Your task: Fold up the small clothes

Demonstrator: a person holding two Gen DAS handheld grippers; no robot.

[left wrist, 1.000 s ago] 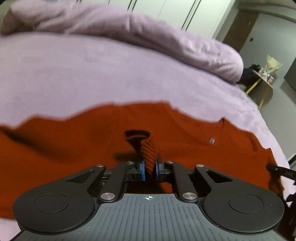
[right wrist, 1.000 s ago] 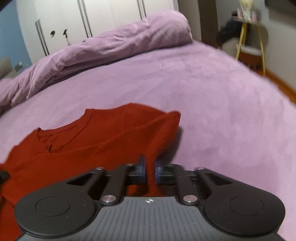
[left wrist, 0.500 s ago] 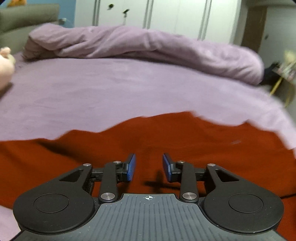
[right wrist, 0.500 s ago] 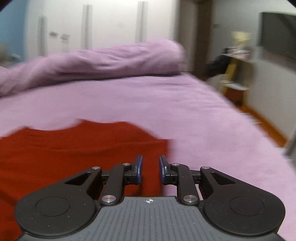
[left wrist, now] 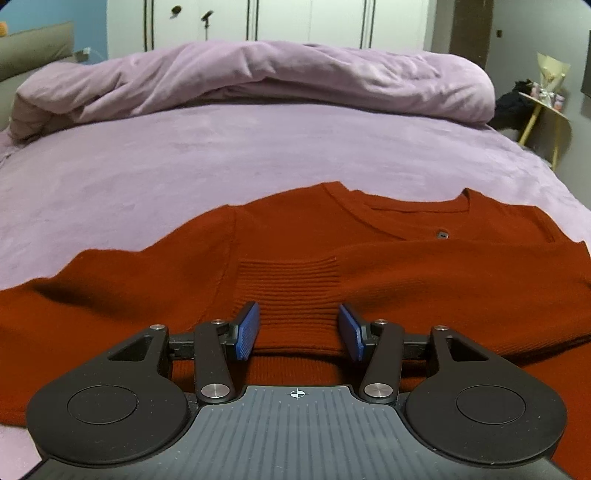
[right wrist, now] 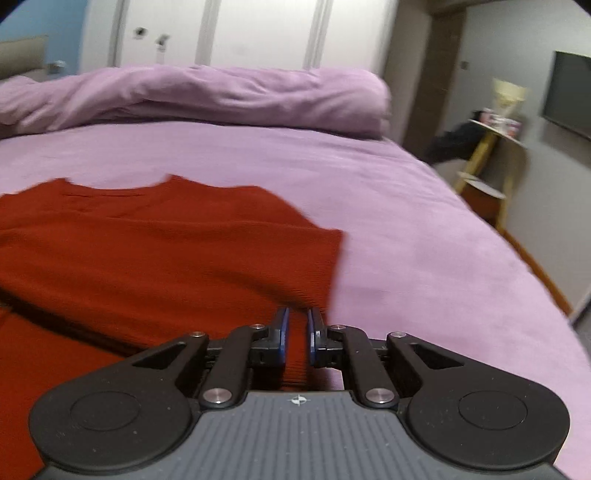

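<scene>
A rust-red knit sweater point(left wrist: 369, 266) lies flat on the purple bedspread point(left wrist: 221, 158), neckline at the far side, a sleeve folded across its front with the ribbed cuff point(left wrist: 291, 280) in the middle. My left gripper point(left wrist: 298, 330) is open and empty, just above the sweater near that cuff. In the right wrist view the sweater point(right wrist: 147, 240) fills the left half. My right gripper point(right wrist: 296, 334) is slightly open with a narrow gap, empty, over the sweater's right edge.
A rolled purple duvet point(left wrist: 258, 77) lies across the far side of the bed. White wardrobe doors point(left wrist: 295, 22) stand behind it. A yellow side table point(right wrist: 491, 147) with small items stands to the right, beside a dark wall screen point(right wrist: 569, 92).
Both grippers let go of the red sweater and opened. The sleeve the left one held now lies folded across the front. Both grippers have pulled back and tilted up.
</scene>
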